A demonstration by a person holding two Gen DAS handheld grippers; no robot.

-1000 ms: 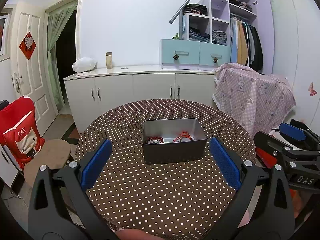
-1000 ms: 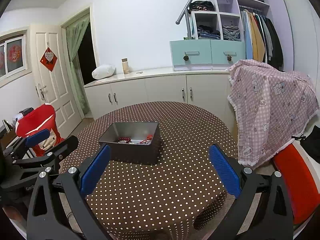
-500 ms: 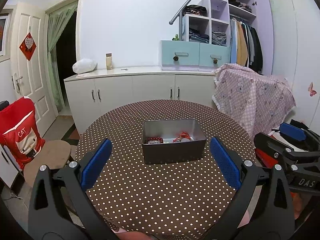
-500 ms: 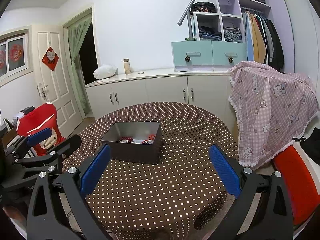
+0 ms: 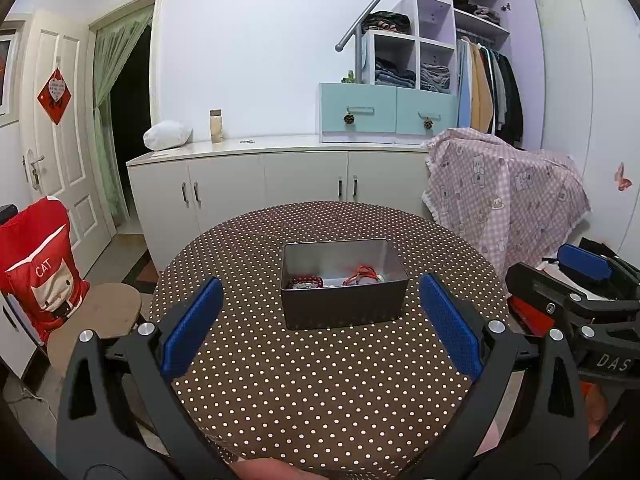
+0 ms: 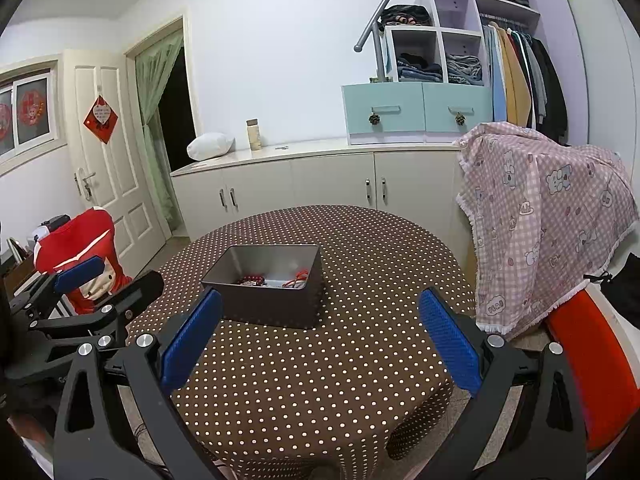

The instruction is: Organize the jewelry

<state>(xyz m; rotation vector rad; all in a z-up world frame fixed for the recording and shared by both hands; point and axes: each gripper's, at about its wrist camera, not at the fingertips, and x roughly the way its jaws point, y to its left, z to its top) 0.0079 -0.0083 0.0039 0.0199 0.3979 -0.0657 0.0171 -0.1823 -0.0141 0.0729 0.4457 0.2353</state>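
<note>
A grey metal tin (image 5: 344, 304) stands open in the middle of a round table (image 5: 312, 392) with a brown polka-dot cloth. Inside it lie a dark red bead bracelet (image 5: 307, 281) and a red cord piece (image 5: 362, 274). The tin also shows in the right wrist view (image 6: 272, 308), with the beads (image 6: 252, 280) and red cord (image 6: 298, 278) inside. My left gripper (image 5: 320, 322) is open and empty, held back over the table's near edge. My right gripper (image 6: 320, 338) is open and empty, to the right of the tin and behind it.
A chair with a red cushion (image 5: 38, 276) stands left of the table. A pink checked cloth (image 5: 504, 196) covers furniture at the right. White cabinets (image 5: 272, 184) line the back wall. A red seat (image 6: 596, 360) lies at the right.
The right gripper's view has shifted slightly, so the tin sits a little more to the right in it. The left gripper has barely moved. Both stay open.
</note>
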